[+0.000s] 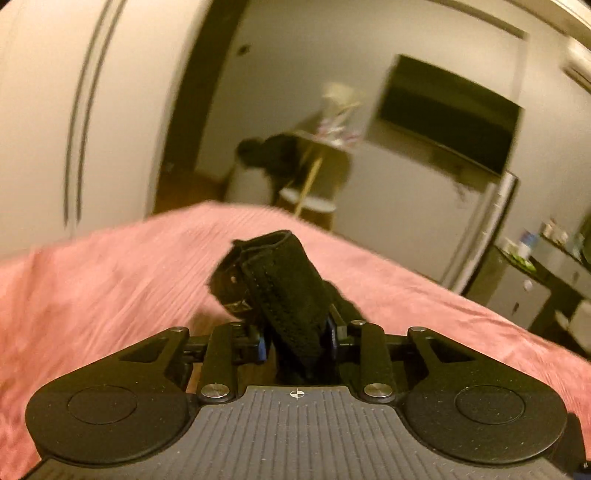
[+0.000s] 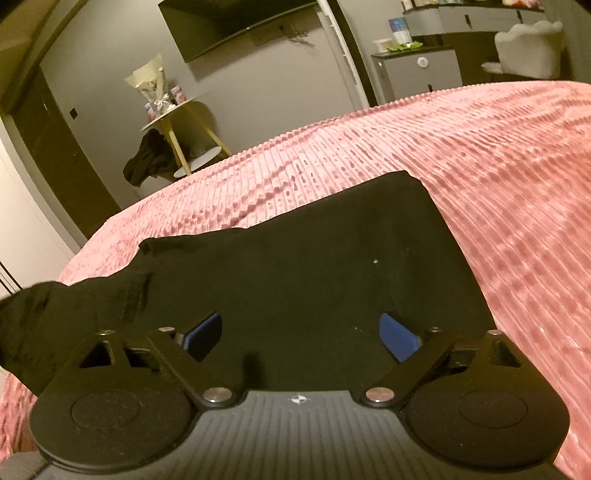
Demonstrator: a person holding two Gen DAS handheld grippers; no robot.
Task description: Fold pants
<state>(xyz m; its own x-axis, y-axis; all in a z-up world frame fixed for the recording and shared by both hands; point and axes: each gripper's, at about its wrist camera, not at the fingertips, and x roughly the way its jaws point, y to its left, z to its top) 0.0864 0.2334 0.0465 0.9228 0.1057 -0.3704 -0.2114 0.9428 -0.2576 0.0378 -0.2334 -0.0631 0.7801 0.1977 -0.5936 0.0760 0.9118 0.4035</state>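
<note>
The black pants [image 2: 314, 258] lie on the pink ribbed bedspread [image 2: 498, 184], with one end trailing off to the left in the right wrist view. My right gripper [image 2: 301, 332] is open just above the pants, its blue pads [image 2: 397, 334] spread wide with nothing between them. My left gripper [image 1: 297, 332] is shut on a thick bunched band of the pants [image 1: 280, 284], which stands up between the jaws above the bedspread [image 1: 110, 288]. The left wrist view is blurred by motion.
Beyond the bed's far edge stand a small round side table [image 2: 173, 114] with a bouquet and dark cloth hanging from it, a wall-mounted TV [image 2: 236, 26], a cabinet [image 2: 417, 74] and a white chair [image 2: 528, 44]. A white wardrobe door [image 1: 74, 110] is at left.
</note>
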